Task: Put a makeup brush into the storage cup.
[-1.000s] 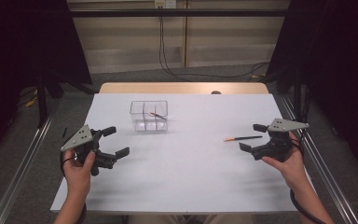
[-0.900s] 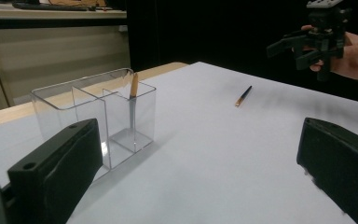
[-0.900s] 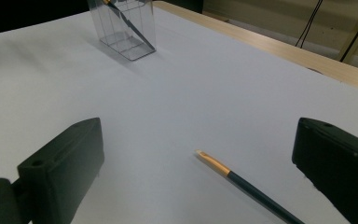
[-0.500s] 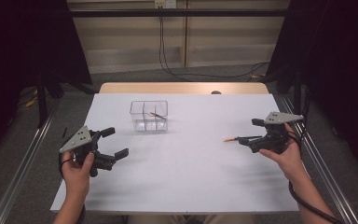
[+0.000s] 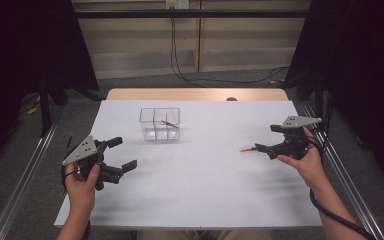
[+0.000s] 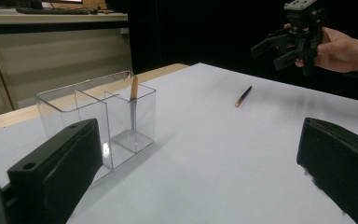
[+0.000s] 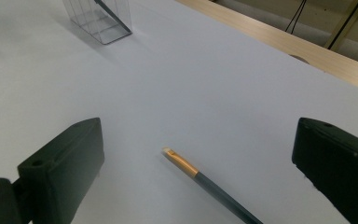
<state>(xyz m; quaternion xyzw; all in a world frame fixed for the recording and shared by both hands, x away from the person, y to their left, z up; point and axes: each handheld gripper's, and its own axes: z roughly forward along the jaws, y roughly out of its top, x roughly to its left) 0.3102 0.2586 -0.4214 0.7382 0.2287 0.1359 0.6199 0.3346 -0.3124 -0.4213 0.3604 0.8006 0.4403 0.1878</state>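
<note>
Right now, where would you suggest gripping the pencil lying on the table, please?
Probably at mid-shaft of the pencil, from above, jaws across its width: it lies flat on the table, and the right gripper, open, already straddles it.

Clear glossy plastic divided box point(image 6: 98, 123) | matt white table top point(image 5: 205, 185) – pale wood far edge | dark pencil with orange metal-look band point(image 7: 205, 182) | matt black plastic gripper jaws
</note>
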